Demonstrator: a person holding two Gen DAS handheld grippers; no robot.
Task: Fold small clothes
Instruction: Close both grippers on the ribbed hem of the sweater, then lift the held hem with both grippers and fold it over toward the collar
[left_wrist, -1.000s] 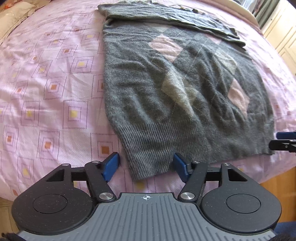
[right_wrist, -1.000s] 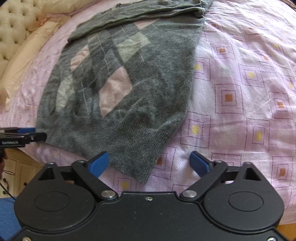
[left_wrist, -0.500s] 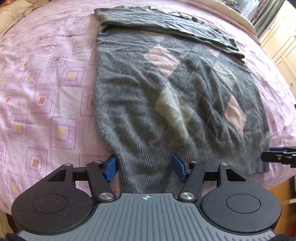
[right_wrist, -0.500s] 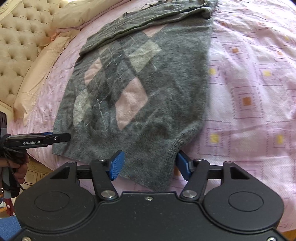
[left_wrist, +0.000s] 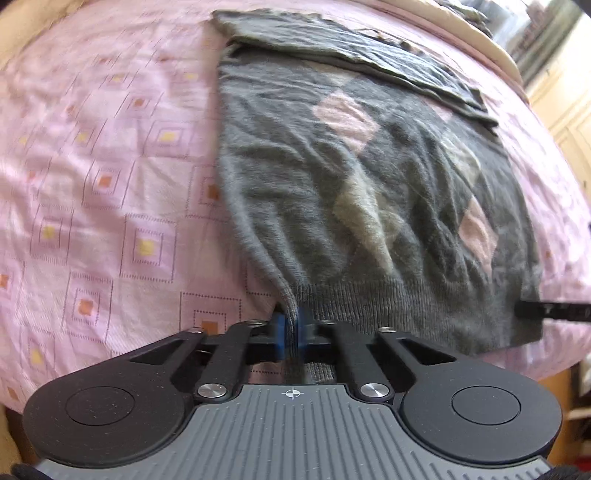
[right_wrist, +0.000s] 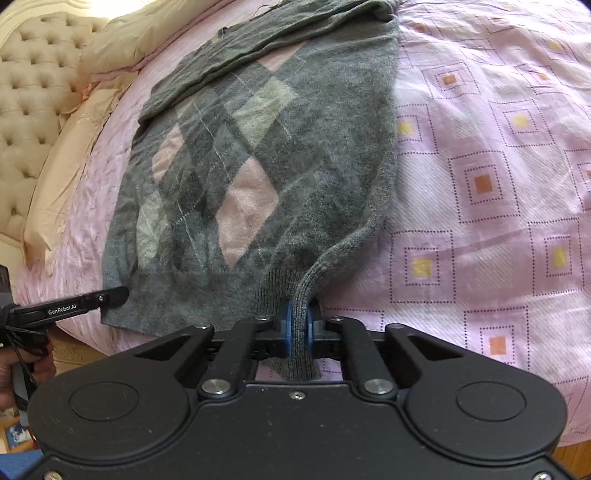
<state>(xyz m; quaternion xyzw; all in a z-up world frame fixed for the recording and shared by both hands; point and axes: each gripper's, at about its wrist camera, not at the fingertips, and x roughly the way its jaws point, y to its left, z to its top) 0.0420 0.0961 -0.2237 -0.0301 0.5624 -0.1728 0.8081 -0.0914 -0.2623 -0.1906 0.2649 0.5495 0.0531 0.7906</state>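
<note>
A grey knitted sweater with pink and pale-grey argyle diamonds (left_wrist: 369, 177) lies spread flat on a bed covered by a pink bedspread printed with dotted squares (left_wrist: 110, 166). The sleeves are folded across the far end of the garment. The ribbed hem lies at the near edge of the bed, facing both cameras.

The left gripper (left_wrist: 290, 334) has its blue-padded jaws pressed together on the hem corner at the garment's left side. The knit bunches into a narrow ridge where it enters the pads, and a short tail of ribbing hangs behind them.

The right gripper (right_wrist: 299, 328) is likewise clamped tight on the opposite hem corner, at the garment's right side. The side edge of the sweater rises off the bedspread in a curved fold leading into the pads.

In each wrist view, the tip of the other gripper shows at the far hem corner. A cream tufted headboard (right_wrist: 26, 110) and a beige pillow (right_wrist: 66, 177) stand at the left of the right wrist view.
</note>
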